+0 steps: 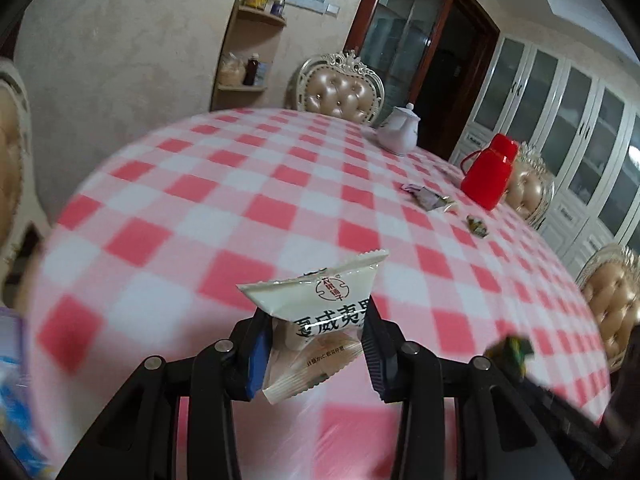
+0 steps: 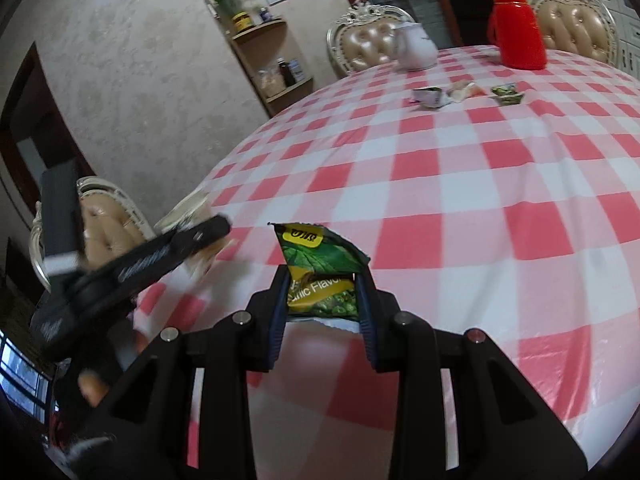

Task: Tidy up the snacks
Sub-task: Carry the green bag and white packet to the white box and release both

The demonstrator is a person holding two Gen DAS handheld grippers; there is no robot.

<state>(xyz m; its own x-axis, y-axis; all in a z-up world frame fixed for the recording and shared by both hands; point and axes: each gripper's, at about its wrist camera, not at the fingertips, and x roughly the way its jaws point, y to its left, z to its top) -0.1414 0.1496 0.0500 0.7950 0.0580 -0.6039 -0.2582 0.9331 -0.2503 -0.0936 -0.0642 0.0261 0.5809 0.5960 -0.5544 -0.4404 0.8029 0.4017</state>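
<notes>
Left gripper (image 1: 316, 344) clamps a cream foil snack packet (image 1: 320, 320); right gripper (image 2: 322, 300) pinches a green pea packet (image 2: 320, 268) (frame centre), above the pink-checked tablecloth (image 2: 480, 184).

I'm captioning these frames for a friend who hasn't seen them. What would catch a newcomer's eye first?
Probably the pink-and-white checked tablecloth filling both views. Next, each pair of tongs grips a snack above it: the left tongs hold a white packet, the right tongs a green packet. A red thermos stands at the table's far side.
</notes>
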